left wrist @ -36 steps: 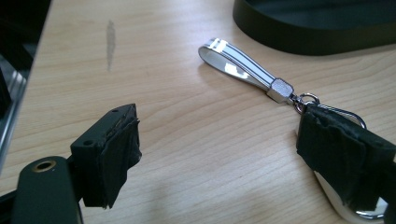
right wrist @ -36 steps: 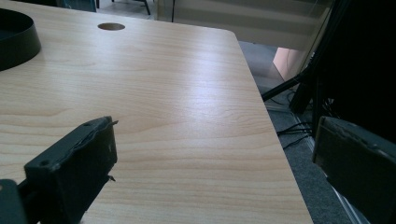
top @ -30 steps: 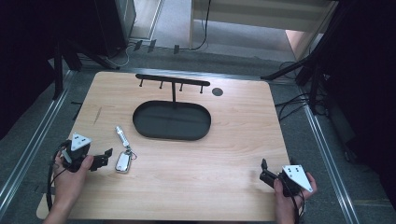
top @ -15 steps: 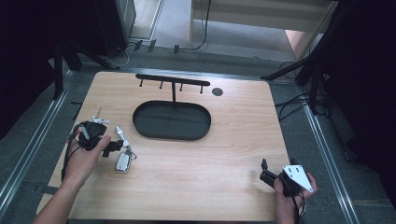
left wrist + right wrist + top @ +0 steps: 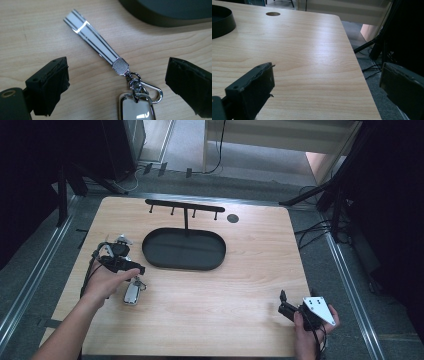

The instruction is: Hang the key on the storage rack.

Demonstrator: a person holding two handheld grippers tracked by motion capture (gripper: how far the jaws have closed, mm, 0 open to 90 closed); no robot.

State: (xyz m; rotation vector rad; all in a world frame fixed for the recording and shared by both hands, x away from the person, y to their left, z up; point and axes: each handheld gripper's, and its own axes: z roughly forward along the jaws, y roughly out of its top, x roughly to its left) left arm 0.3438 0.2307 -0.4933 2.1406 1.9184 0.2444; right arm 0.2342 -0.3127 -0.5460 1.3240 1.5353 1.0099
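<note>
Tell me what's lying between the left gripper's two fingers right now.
In the left gripper view, the key fob's striped strap, its metal clasp and clip ring lie on bare wood between the left gripper's open fingers, untouched.

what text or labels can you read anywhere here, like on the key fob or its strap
None can be read.
The key fob shows a plain pale face with a chrome rim, cut off at the picture's edge.
The strap bears only dark stripes, no letters.
The black tray, its hook rack and the table carry no visible marking.
</note>
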